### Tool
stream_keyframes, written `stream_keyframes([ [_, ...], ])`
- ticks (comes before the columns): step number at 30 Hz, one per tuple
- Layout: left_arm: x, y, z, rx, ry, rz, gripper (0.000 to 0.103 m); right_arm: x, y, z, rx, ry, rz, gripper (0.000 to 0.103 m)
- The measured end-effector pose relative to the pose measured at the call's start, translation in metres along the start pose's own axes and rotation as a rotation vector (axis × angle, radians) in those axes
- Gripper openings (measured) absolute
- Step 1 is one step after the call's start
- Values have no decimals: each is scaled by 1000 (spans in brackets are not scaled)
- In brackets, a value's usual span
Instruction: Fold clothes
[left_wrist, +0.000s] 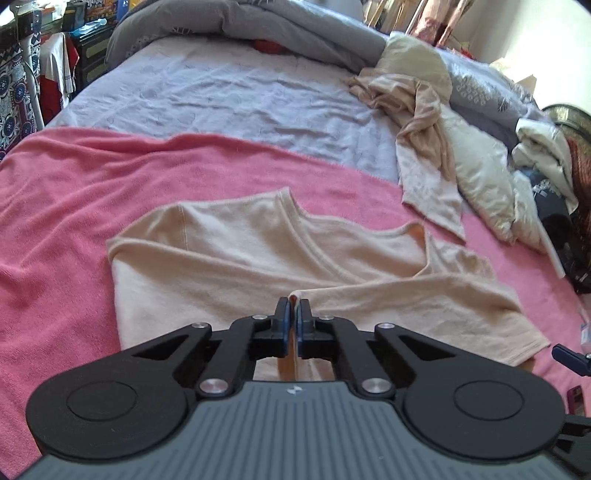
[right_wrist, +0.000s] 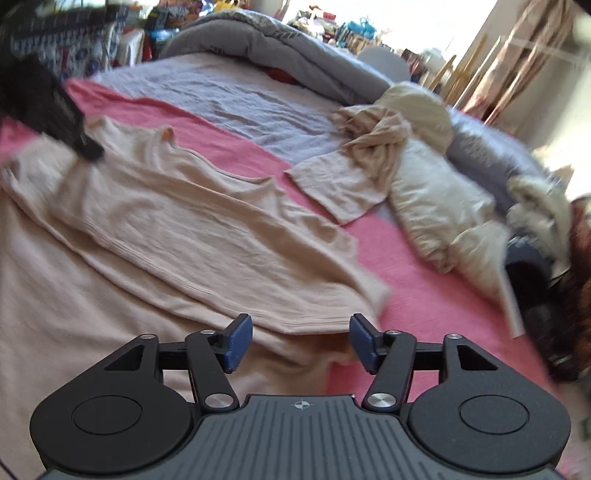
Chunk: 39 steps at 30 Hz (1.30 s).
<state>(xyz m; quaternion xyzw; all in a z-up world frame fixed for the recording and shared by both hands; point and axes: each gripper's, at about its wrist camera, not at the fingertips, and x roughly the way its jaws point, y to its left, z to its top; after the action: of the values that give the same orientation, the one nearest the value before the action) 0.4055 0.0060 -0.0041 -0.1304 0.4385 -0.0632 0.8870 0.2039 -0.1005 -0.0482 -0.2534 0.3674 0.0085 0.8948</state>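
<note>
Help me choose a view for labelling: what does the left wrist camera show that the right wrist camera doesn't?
Only the left wrist view shows the left gripper shut on a fold of the peach top, plus the neckline. Only the right wrist view shows the right gripper open above the top's hem, holding nothing. Both show the pink blanket, the crumpled beige garment and the cream pillow.
</note>
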Motion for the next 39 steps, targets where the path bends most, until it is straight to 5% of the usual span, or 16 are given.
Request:
stream_keyframes([
  [7,-20,6,31,-23,-71,-10,0,29,14,-15,-247,-23,-250,66],
  [14,-21,18,48,-28,-78,48,0,22,37,-19,-445,-165,-187,66],
  [18,-24,24,54,-36,-94,75,0,36,59,-27,-615,-196,-246,67],
  [25,-19,34,58,-25,-76,111,0,59,44,-28,-583,-114,-336,68],
  [30,-10,42,54,-33,-36,130,0,56,19,-32,-401,-59,-325,68],
  [36,2,45,44,-18,16,156,0,41,32,-42,-450,-137,-290,42],
  [37,4,45,42,-16,22,162,0,39,35,-44,-471,-148,-282,34],
  [38,5,46,41,-15,30,164,0,38,36,-46,-482,-142,-263,10],
  [39,7,47,40,-15,39,166,0,39,37,-48,-490,-130,-242,5],
])
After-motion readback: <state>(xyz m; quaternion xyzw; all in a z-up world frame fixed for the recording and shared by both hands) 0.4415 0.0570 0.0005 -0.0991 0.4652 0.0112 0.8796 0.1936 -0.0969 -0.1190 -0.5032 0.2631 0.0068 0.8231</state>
